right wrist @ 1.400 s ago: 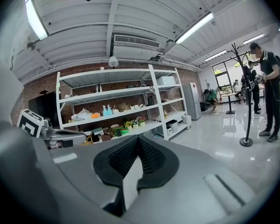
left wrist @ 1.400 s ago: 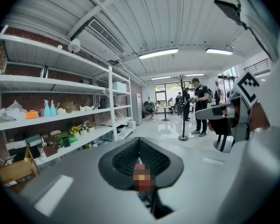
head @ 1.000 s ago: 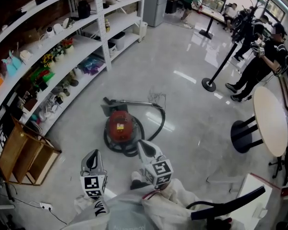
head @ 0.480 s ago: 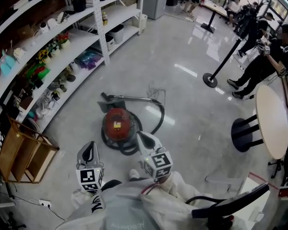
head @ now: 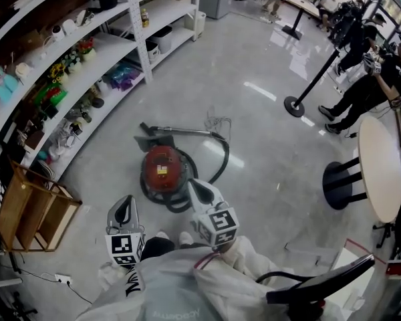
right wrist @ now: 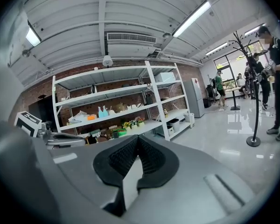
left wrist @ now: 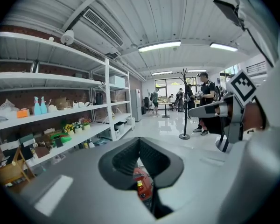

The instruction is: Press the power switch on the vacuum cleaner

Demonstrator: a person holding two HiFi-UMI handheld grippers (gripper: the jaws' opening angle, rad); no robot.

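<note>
On the pale, glossy floor point(head: 254, 65) just ahead of the person lies the vacuum point(head: 159, 164). It is a round red canister on a dark base, with a small yellow-and-white label point(head: 162, 172) on top. A dark hose point(head: 223, 155) loops round the near side and swings out to the right. It then meets a wand point(head: 184, 131) lying flat beyond the canister, which ends in a dark floor head point(head: 146, 141) on the left. The power switch is too small to pick out. White shelves point(head: 87, 65) stand well apart on the left.

Both tools are held low and close to the person's body in white sleeves point(head: 234, 273), side by side and aimed forward.

The left tool point(head: 125, 211) sits to the near left of the canister, apart from it, with its marker cube point(head: 125, 249) toward the person. In the left gripper view its jaws meet at the tips with nothing between them. The slit behind the tips shows the red canister below.

The right tool point(head: 199, 191) has its tips over the near right of the hose loop in the head view; whether they touch it cannot be told. In the right gripper view its jaws are likewise closed tip to tip on nothing. That view looks out level at the shelves, with only pale floor in the slit.
</note>
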